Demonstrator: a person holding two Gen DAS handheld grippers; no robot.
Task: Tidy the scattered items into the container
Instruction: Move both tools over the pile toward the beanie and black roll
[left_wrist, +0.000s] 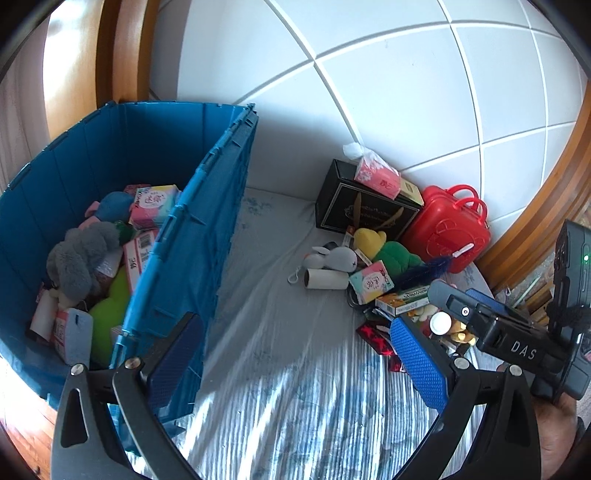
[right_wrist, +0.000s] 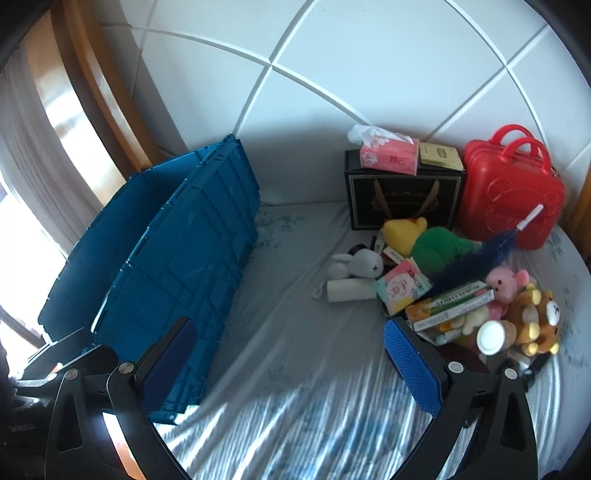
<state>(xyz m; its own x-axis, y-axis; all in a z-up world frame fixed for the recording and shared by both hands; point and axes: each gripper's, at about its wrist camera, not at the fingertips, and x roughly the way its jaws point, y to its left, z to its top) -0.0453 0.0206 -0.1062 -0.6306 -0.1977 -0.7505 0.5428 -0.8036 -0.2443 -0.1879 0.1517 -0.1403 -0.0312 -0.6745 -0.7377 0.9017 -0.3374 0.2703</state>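
A blue crate (left_wrist: 199, 229) (right_wrist: 177, 251) stands on the bed at the left, holding plush toys and tissue packs. The scattered pile lies at the right: a grey bunny (left_wrist: 334, 257) (right_wrist: 356, 265), a paper roll (left_wrist: 327, 283) (right_wrist: 351, 290), a yellow-green plush (left_wrist: 388, 251) (right_wrist: 424, 240), a tissue pack (left_wrist: 371, 280) (right_wrist: 402, 288), a green box (right_wrist: 450, 302) and a brown bear (right_wrist: 535, 321). My left gripper (left_wrist: 295, 362) is open beside the crate's wall. My right gripper (right_wrist: 291, 365) (left_wrist: 476, 314) is open, low over the sheet in front of the pile. Neither holds anything.
A black gift box (left_wrist: 364, 212) (right_wrist: 402, 195) with a pink tissue pack (right_wrist: 389, 155) on top and a red case (left_wrist: 448, 230) (right_wrist: 511, 188) stand against the white padded headboard (right_wrist: 332, 92). A wooden frame (left_wrist: 546, 221) bounds the right. A grey sheet (right_wrist: 295, 350) lies between crate and pile.
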